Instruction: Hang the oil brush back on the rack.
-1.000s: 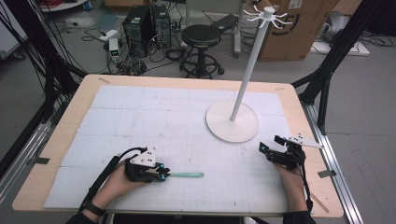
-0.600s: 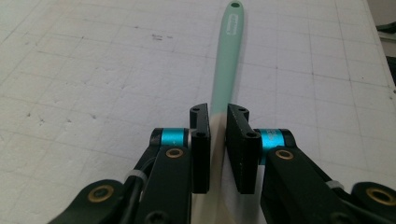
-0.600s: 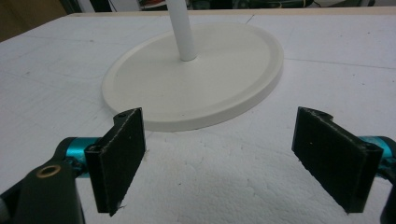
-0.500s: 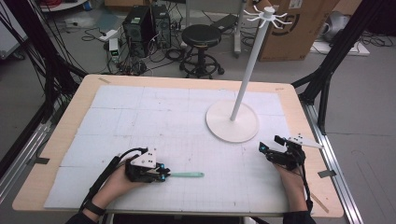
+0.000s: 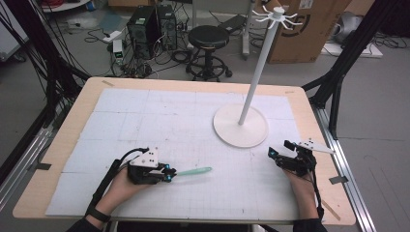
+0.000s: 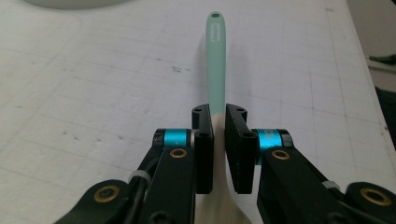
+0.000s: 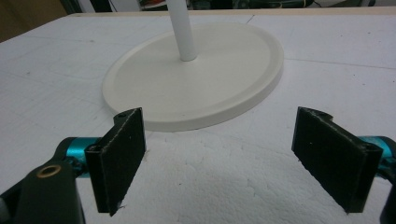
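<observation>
My left claw [image 5: 168, 173] sits low over the tabletop [image 5: 145, 121], jaws pinched nearly together; my right claw [image 5: 279, 150] rests with jaws spread wide.

Left tool [image 6: 217, 140] black with cyan collars and brass screws; right tool [image 7: 233, 158] black-padded; dark wristband [image 5: 98, 214].

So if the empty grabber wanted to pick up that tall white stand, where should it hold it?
Best on the thin upright pole of the tall white stand, probably low, just above its wide round base. The open right tool already faces it from the front; the base looks too broad and flat to pinch.
</observation>
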Available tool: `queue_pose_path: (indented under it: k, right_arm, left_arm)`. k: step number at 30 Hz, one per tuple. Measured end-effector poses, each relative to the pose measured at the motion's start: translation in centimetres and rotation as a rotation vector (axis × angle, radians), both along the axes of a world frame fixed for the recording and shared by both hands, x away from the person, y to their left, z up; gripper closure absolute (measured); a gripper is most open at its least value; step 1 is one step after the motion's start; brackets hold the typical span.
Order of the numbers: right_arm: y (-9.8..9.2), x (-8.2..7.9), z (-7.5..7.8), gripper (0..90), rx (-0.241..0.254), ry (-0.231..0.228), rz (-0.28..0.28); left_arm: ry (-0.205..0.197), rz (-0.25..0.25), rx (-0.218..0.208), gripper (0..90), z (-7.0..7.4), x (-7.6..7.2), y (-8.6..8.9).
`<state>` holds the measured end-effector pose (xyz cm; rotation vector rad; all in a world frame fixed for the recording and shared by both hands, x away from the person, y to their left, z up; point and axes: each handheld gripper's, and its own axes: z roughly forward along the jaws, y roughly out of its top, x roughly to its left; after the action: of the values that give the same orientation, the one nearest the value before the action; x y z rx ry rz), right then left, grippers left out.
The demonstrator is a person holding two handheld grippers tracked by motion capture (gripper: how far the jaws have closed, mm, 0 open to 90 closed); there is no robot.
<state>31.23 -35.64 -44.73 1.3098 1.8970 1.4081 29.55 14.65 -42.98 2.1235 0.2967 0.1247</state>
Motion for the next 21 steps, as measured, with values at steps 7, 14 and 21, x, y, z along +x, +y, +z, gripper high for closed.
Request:
queue_pose_path:
  k: [7, 14, 21]
  right_arm:
    - [0.0, 0.0, 0.0, 16.7, 0.002, 0.001, -0.002]
    - [0.0, 0.0, 0.0, 16.7, 0.002, -0.002, 0.000]
    - [0.0, 0.0, 0.0, 16.8, 0.003, -0.001, -0.001]
  left_arm:
    - [-0.001, 0.066, -0.080, 82.2, 2.1, 0.8, 0.7]
    - [-0.012, 0.108, -0.133, 82.2, 4.6, 1.9, 0.9]
    - [-0.013, 0.142, -0.196, 82.2, 7.5, 3.5, 1.1]
